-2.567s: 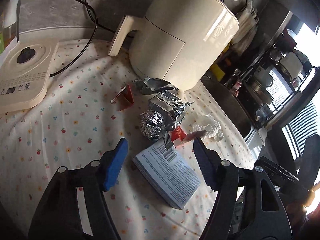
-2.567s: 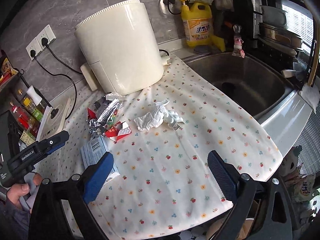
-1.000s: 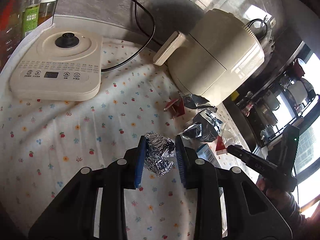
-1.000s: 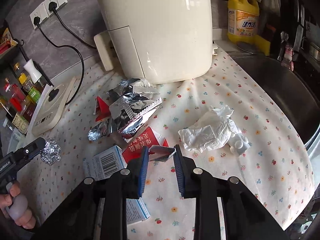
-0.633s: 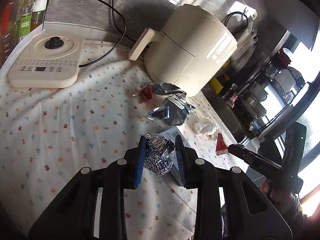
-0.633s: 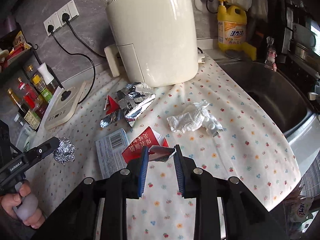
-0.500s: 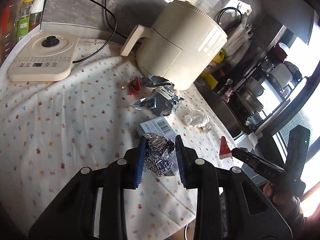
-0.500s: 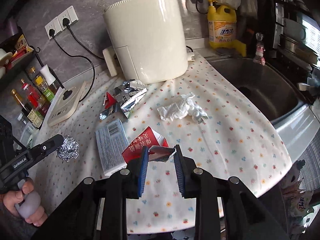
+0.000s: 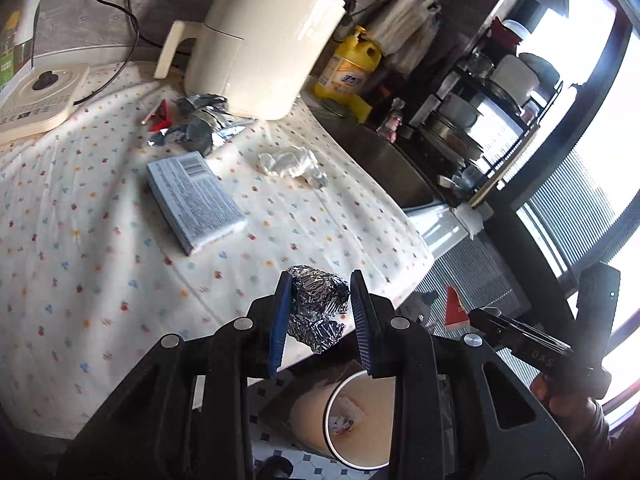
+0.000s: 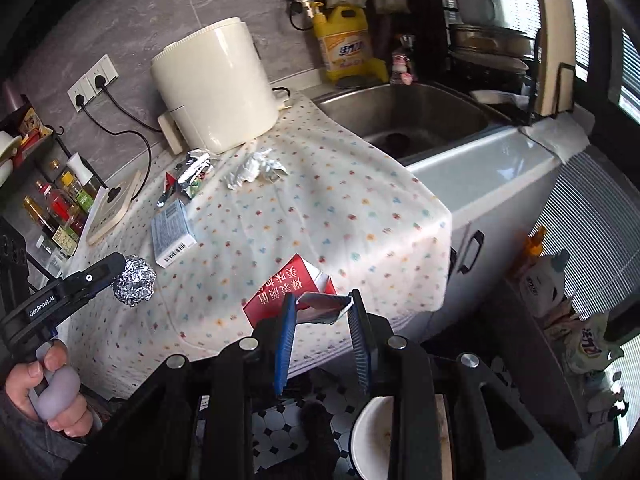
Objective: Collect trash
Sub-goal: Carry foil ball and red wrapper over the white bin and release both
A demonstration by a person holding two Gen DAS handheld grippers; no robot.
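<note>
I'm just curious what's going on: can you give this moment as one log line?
left gripper: shut on foil ball | right gripper: shut on red packet | both over counter edge | bin below

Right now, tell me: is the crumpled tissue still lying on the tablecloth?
Yes, the crumpled tissue lies on the tablecloth, near the air fryer.

A home kitchen: a steel sink (image 10: 404,120), dish soap bottle (image 10: 346,50), air fryer (image 10: 216,84) and condiment bottles (image 10: 60,208) line the cloth-covered worktop (image 10: 320,216).

Air fryer (image 10: 214,86), detergent btl (image 10: 346,46), sink (image 10: 404,114)
</note>
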